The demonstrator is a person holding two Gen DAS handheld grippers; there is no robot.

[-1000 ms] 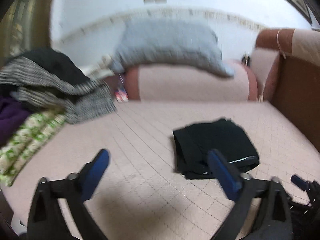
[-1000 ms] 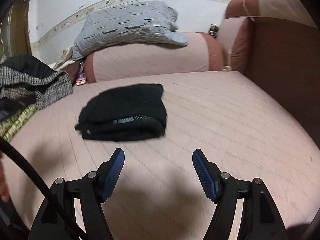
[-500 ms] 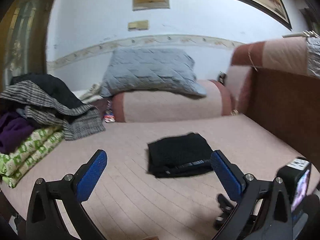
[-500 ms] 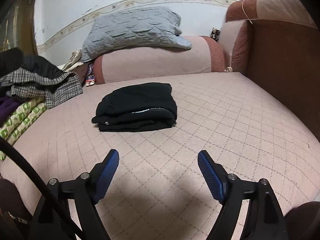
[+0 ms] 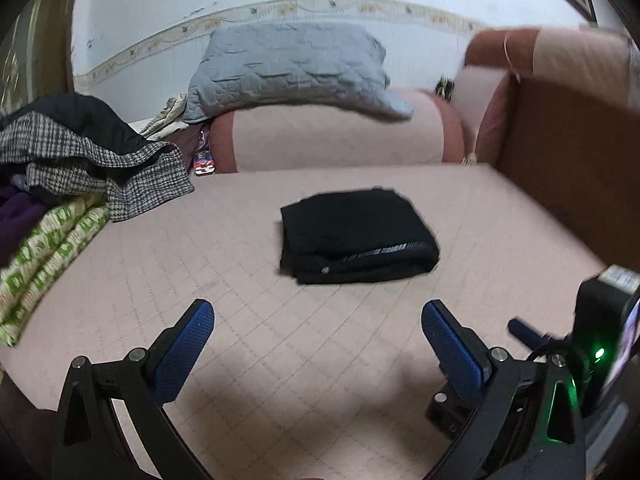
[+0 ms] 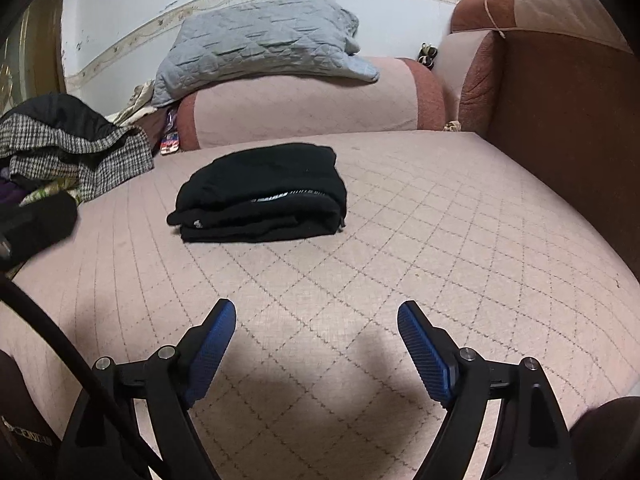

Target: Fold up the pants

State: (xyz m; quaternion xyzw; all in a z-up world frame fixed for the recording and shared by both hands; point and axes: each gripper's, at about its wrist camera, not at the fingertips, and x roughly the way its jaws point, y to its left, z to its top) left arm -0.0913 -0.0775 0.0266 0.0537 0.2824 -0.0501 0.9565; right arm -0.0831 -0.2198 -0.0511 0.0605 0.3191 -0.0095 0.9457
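Pants (image 5: 356, 236), black and folded into a compact bundle, lie mid-sofa seat (image 5: 240, 320), nearer its back edge by the bolster (image 5: 340, 140). The left gripper (image 5: 318, 320) and right gripper (image 6: 316, 316) hover above the front edge, both spread wide, holding nothing

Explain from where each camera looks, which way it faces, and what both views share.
Left wrist: sits on the left gripper, faces the sofa armrest; open blue fingers and the right gripper show.
Right wrist: sits on the right gripper, facing likewise; open blue fingers show.
Shared: folded black pants, grey pillow, clothes pile.
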